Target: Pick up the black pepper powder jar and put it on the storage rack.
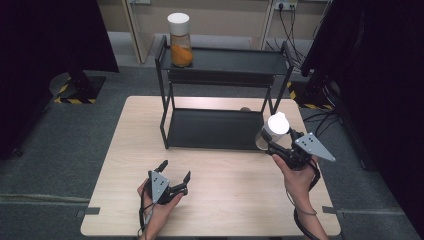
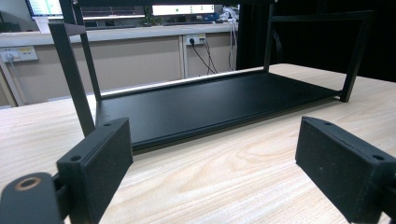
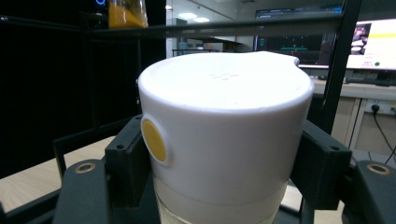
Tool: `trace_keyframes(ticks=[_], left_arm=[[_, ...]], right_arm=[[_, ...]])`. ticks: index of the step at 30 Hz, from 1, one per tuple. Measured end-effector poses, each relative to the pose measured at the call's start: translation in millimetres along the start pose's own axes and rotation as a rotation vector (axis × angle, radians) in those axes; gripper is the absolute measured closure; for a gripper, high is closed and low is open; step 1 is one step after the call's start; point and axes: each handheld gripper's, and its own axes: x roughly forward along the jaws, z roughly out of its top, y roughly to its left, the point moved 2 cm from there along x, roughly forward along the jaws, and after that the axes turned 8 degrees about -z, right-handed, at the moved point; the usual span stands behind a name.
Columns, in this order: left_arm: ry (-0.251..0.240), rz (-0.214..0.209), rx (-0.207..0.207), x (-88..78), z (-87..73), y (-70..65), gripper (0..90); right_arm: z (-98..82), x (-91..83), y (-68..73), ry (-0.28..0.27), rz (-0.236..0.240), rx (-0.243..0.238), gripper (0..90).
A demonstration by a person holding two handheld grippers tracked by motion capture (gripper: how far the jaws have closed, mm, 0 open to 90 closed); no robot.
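Gripping a round, smooth white-lidded jar (image 3: 224,135) w/ clear glass body, right gripper (image 1: 274,142) holds it just off the black metal rack's (image 1: 215,129) front-right corner. Left gripper (image 1: 172,181) rests w/ jaws apart on the wood-grain table (image 1: 240,200); orange-filled jar (image 1: 180,40) on top shelf.

The jar (image 1: 272,131) is a clear glass container with a tall white lid (image 3: 224,116) that bears a round yellow button on its side and small holes on its flat top. It stands upright, lid up, clamped at the lid between the 2 jaws of the right gripper (image 1: 280,145), off the table (image 1: 230,190). In the high view it sits just beside the right front corner of the black rack (image 1: 215,130), near the lower shelf's edge. Its contents cannot be made out.
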Motion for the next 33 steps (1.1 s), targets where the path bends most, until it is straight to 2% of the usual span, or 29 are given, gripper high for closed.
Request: trace_keyframes(ticks=[8, 13, 25, 33], left_arm=[[-0.003, -0.001, -0.012, 0.2, -0.2, 1.1, 10.6], [-0.003, 0.000, -0.007, 0.7, -0.2, 0.2, 10.6], [-0.003, 0.001, -0.009, 0.7, -0.2, 0.3, 10.6], [0.000, 0.002, -0.011, 0.3, 0.2, 0.8, 10.6]], right_arm=[[17.6, 6.9, -1.3, -0.038, -0.005, -0.003, 30.7], [27.2, 10.9, -3.5, -0.039, -0.001, -0.006, 30.7], [51.7, 19.0, -6.1, -0.083, -0.006, -0.001, 30.7], [69.5, 31.0, -5.8, -0.100, -0.003, -0.004, 30.7]])
